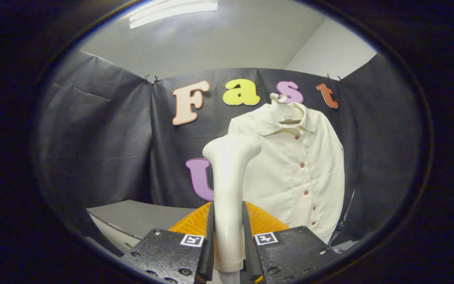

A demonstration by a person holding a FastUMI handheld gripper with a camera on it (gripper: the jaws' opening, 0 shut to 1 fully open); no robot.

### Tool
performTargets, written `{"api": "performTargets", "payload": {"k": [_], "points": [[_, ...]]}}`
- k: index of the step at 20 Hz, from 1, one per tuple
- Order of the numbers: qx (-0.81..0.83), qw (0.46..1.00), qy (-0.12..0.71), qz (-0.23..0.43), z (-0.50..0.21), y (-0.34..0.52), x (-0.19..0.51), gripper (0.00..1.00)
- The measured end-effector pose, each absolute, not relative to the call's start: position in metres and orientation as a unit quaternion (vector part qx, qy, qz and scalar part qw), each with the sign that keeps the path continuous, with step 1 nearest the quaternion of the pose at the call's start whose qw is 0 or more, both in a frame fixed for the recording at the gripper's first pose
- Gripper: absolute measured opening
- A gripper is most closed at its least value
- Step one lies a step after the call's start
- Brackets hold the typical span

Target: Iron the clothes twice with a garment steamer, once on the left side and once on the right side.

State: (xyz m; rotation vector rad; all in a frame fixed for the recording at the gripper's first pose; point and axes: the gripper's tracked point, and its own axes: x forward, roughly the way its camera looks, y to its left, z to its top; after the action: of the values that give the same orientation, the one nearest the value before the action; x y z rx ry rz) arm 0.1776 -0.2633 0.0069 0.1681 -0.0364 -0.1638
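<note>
My gripper point(228, 236) is shut on the handle of a cream garment steamer point(229, 173), which stands upright between the two fingers. The steamer's head bends toward the shirt at its top. Beyond it a cream button-up shirt point(302, 165) with small reddish buttons hangs on a pale hanger point(282, 103) against the booth's dark cloth wall. The steamer head lies in front of the shirt's left side; whether it touches the fabric I cannot tell.
A grey table top point(136, 217) lies low to the left of the fingers. The dark cloth wall point(101, 138) closes the space behind and to both sides of the shirt.
</note>
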Motion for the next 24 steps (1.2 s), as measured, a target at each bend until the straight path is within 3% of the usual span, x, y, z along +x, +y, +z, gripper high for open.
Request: {"api": "performTargets", "payload": {"k": [12,24], "points": [[0.127,0.986,-0.049,-0.096,-0.005,-0.343,0.230,0.32],[0.182,0.980,-0.040,-0.076,-0.038,-0.342,0.268,0.32]]}}
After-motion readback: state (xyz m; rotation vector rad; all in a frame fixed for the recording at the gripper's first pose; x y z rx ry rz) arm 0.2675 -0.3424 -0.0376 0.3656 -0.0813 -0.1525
